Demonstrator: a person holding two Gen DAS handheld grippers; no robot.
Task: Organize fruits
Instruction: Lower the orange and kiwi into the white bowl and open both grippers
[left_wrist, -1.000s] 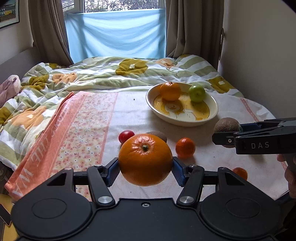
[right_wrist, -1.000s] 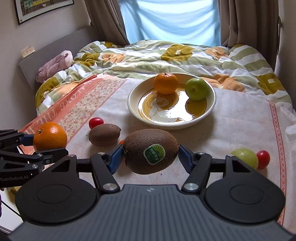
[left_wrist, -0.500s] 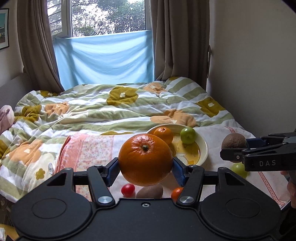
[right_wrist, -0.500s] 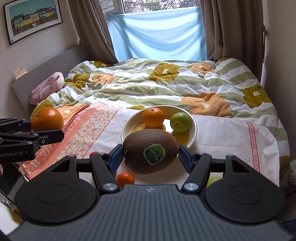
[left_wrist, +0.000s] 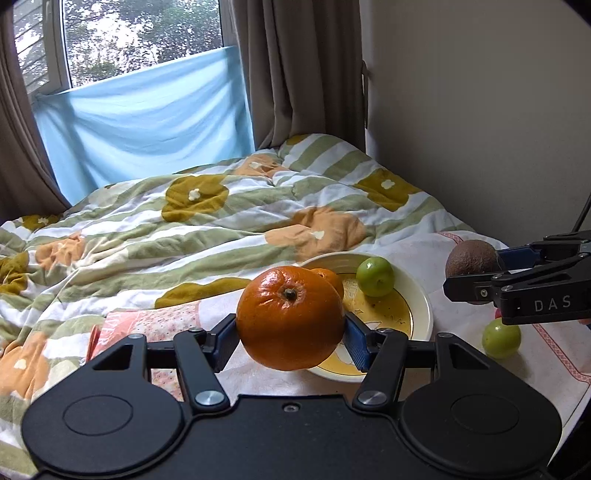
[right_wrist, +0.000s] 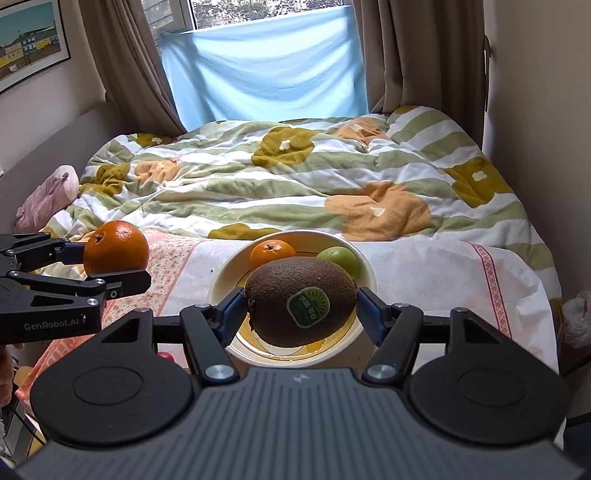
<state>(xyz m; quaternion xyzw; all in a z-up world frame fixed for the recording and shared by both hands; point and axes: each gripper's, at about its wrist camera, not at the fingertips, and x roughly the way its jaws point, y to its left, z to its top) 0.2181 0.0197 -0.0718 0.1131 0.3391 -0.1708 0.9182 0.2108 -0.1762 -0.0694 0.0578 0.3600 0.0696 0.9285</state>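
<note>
The left gripper (left_wrist: 290, 332) has its jaws pinching a large orange (left_wrist: 290, 318) by its sides, stem end facing the camera, held in the air at about 7 o'clock from the bowl (left_wrist: 419, 306). The right gripper (right_wrist: 301, 312) clamps a brown kiwi (right_wrist: 301, 301) with a green sticker on its front, held above the near part of the bowl (right_wrist: 364, 266). Inside the bowl lie a small orange (right_wrist: 272, 253) at 11 o'clock and a green apple (right_wrist: 341, 256) at 1 o'clock, close to each other. In the left wrist view a second green apple (left_wrist: 501, 338) sits on the white cloth (left_wrist: 546, 369) at 3 o'clock from the bowl, below the right gripper, with a bit of red fruit just above it, mostly hidden. In the right wrist view a red fruit (right_wrist: 166, 357) peeks out at 8 o'clock from the bowl, behind the gripper body. A striped flowered quilt (right_wrist: 295, 177) covers the bed beyond the bowl at 12 o'clock
</note>
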